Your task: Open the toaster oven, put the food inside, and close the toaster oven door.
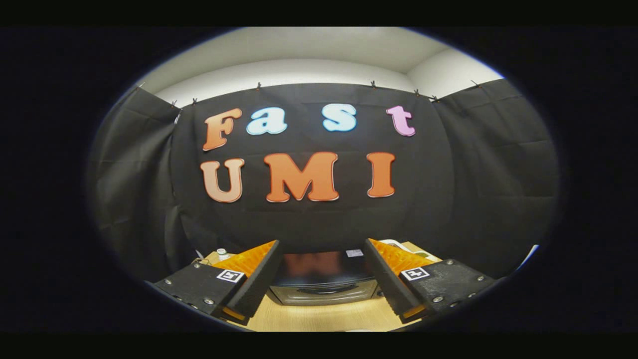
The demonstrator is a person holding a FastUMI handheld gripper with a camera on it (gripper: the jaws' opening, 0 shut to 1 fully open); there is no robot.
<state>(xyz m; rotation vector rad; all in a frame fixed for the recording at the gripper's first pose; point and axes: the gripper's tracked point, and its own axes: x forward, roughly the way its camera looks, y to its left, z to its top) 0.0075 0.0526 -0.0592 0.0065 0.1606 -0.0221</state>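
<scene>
The toaster oven (323,279) stands on the wooden table (324,316) just ahead of my fingers, seen between them. Its dark glossy top reflects the wall, and its silver front with the handle faces me; the door looks closed. My gripper (323,248) is open, held above the table and level with the oven's top, with nothing between its fingers. The left finger (259,271) and the right finger (386,271) hide the oven's two sides.
A small white-capped bottle (222,254) stands on the table beyond the left finger. A white rimmed object (398,244) peeks out behind the right finger. The black cloth wall rises right behind the oven.
</scene>
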